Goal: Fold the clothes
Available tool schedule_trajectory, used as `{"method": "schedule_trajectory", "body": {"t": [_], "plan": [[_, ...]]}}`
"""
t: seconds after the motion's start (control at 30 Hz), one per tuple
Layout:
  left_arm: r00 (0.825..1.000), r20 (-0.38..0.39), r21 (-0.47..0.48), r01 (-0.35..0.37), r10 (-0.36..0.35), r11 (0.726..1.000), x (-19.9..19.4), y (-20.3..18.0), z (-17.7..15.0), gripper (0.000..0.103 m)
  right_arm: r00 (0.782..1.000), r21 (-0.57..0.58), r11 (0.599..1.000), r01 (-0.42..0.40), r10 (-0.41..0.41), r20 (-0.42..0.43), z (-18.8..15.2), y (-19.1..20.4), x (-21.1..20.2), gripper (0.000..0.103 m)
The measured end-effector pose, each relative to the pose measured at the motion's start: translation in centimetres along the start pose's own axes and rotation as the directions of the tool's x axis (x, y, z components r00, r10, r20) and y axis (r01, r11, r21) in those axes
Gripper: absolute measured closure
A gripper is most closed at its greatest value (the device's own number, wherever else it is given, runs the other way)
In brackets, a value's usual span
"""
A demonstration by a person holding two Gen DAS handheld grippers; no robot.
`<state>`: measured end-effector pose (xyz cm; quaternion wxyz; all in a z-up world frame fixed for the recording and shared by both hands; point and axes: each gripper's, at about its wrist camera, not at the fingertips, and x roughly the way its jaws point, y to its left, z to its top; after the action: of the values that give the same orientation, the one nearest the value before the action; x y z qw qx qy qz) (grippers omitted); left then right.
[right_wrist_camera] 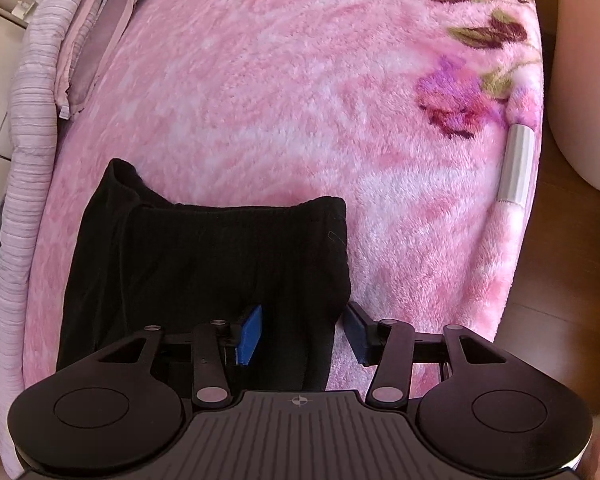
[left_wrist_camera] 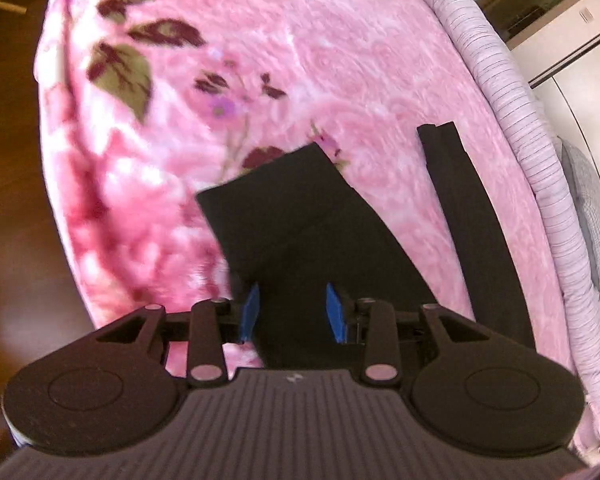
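A pair of black trousers lies flat on the pink floral blanket (left_wrist_camera: 340, 60). In the left wrist view one black leg (left_wrist_camera: 300, 216) runs from under my left gripper (left_wrist_camera: 293, 312) up to a squared-off cuff, and a second, narrower leg (left_wrist_camera: 468, 216) lies to its right. The left gripper is open, its blue pads (left_wrist_camera: 250, 312) apart over the cloth. In the right wrist view the wide waistband end of the black trousers (right_wrist_camera: 220, 248) lies spread out. My right gripper (right_wrist_camera: 304, 332) stands open over its right edge, with the cloth below the gap and not pinched.
A rolled lilac ribbed quilt (left_wrist_camera: 512, 128) (right_wrist_camera: 28, 160) borders one side of the blanket. Wooden floor (left_wrist_camera: 8, 160) lies past the other edge. A silver-white band (right_wrist_camera: 516, 168) sits on the blanket's hem. Pale cabinets (left_wrist_camera: 572, 40) stand behind the quilt.
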<state>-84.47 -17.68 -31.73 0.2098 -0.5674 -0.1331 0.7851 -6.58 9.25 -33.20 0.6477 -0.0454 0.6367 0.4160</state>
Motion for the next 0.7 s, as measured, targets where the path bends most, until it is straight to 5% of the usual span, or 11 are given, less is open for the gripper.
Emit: {"method": "schedule_trajectory", "body": {"t": [0.2, 0.3, 0.33, 0.37, 0.43, 0.57, 0.7], "plan": [[0.999, 0.018, -0.032, -0.028, 0.028, 0.999, 0.7, 1.6, 0.0, 0.065, 1.0, -0.001, 1.0, -0.018, 0.018, 0.002, -0.2, -0.2, 0.0, 0.049], [0.998, 0.034, 0.054, -0.047, 0.045, 0.997, 1.4, 0.5, 0.3, 0.065, 1.0, -0.004, 1.0, -0.021, 0.021, -0.003, -0.1, -0.1, 0.1, 0.048], [0.998, 0.041, 0.09, -0.057, 0.053, 0.994, 1.5, 0.1, 0.4, 0.073, 1.0, -0.006, 1.0, -0.019, 0.019, -0.005, 0.0, -0.1, 0.2, 0.048], [0.997, 0.049, 0.126, -0.066, 0.06, 0.99, 1.6, -0.4, 0.5, 0.099, 1.0, -0.017, 1.0, -0.013, 0.013, -0.009, 0.1, 0.1, 0.2, 0.049], [0.996, 0.083, 0.179, -0.058, 0.044, 0.982, 0.6, -1.0, 0.8, 0.099, 1.0, -0.086, 0.996, 0.03, -0.031, -0.002, 0.2, 0.9, -0.1, 0.102], [0.991, 0.135, 0.303, -0.047, 0.006, 0.952, -2.9, -1.7, 1.7, 0.096, 0.999, -0.197, 0.98, 0.039, -0.034, 0.029, 0.7, 2.2, -1.9, 0.102], [0.98, 0.06, 0.34, -0.197, 0.187, 0.92, 0.1, 0.5, 1.4, 0.095, 0.997, -0.178, 0.981, 0.073, -0.077, -0.015, 0.4, 1.1, -1.5, 0.101]]}}
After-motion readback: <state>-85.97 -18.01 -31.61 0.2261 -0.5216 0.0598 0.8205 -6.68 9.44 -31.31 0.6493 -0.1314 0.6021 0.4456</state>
